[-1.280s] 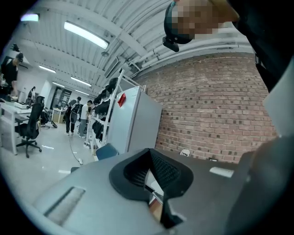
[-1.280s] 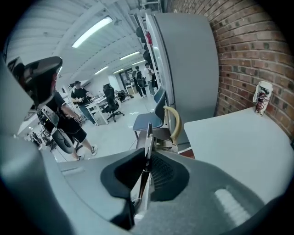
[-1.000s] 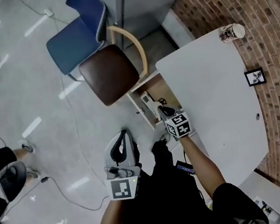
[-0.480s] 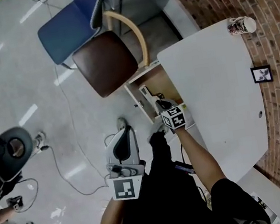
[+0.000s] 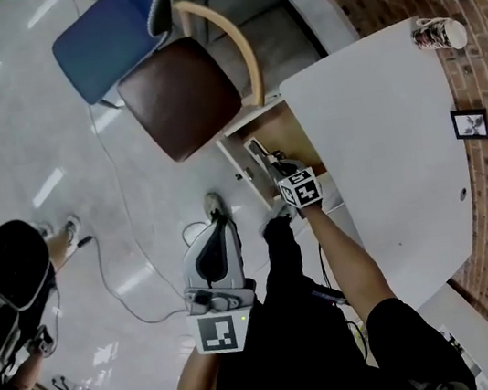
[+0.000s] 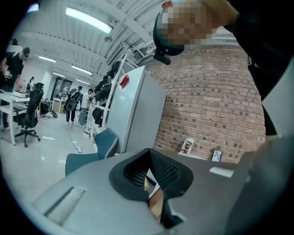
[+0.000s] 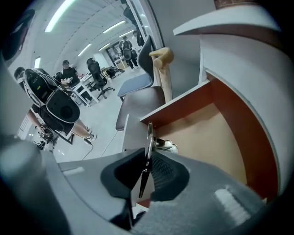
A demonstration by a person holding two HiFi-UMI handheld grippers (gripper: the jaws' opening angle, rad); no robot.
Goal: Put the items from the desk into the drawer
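Note:
The desk's wooden drawer [image 5: 293, 130] [image 7: 209, 133] stands pulled out at the white desk's [image 5: 384, 147] left edge. My right gripper [image 5: 283, 172] [image 7: 147, 158] hangs over the drawer's near end, shut on a thin flat item [image 7: 148, 135] seen edge-on. A small metal object [image 7: 166, 145] lies in the drawer just beyond the jaws. My left gripper [image 5: 218, 229] [image 6: 149, 153] is held low over the floor, left of the drawer, shut with nothing in it. A patterned cup [image 5: 439, 33] [image 6: 188, 145] and a small picture frame [image 5: 470, 124] [image 6: 215, 155] stand on the desk by the brick wall.
A brown-seated chair [image 5: 180, 98] with a curved wooden back and a blue chair [image 5: 103, 42] stand just beyond the drawer. A cable [image 5: 132, 245] trails across the floor. A person [image 5: 7, 275] sits at the left.
The head view has swung a little. My right gripper has edged slightly further over the drawer, still shut on the thin item. The left gripper has barely moved.

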